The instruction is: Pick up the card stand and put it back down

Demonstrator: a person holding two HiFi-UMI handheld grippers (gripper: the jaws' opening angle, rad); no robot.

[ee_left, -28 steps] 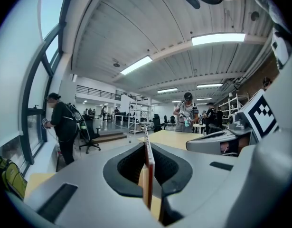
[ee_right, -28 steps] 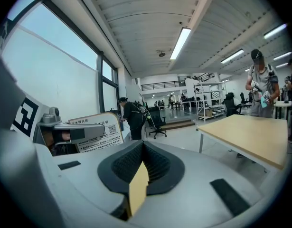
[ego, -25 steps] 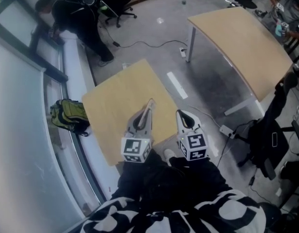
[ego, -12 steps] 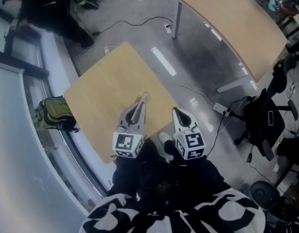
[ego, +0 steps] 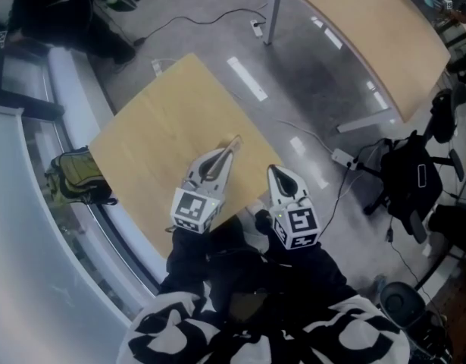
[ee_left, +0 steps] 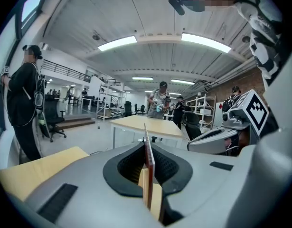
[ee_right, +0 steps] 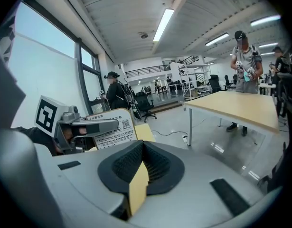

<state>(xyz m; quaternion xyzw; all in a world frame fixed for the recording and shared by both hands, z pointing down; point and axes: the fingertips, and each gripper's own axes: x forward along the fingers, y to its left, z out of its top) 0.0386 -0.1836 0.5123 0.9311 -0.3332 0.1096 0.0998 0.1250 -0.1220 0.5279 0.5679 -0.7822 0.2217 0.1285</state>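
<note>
My left gripper (ego: pixel 219 162) is shut on the card stand (ego: pixel 233 144), a thin panel held upright over the near corner of the small wooden table (ego: pixel 161 131). In the left gripper view the card stand (ee_left: pixel 148 148) shows edge-on, clamped between the jaws of the left gripper (ee_left: pixel 150 194). The right gripper view shows the card stand's (ee_right: pixel 113 128) printed face with a QR code, beside the left gripper (ee_right: pixel 87 124). My right gripper (ego: pixel 279 177) hangs just right of the left one, past the table edge. The right gripper (ee_right: pixel 138 175) is shut, with nothing between its pads.
A long curved wooden table (ego: pixel 369 29) stands at the far right on a grey floor. A green bag (ego: pixel 70 177) lies by the window ledge at left. A black chair with a backpack (ego: pixel 411 177) and a power strip (ego: pixel 342 158) are at right. A person (ego: pixel 58 14) stands far left.
The head view has swung, so the table sits higher and further left in frame. Both grippers stay side by side, the left one still clamped on the card stand.
</note>
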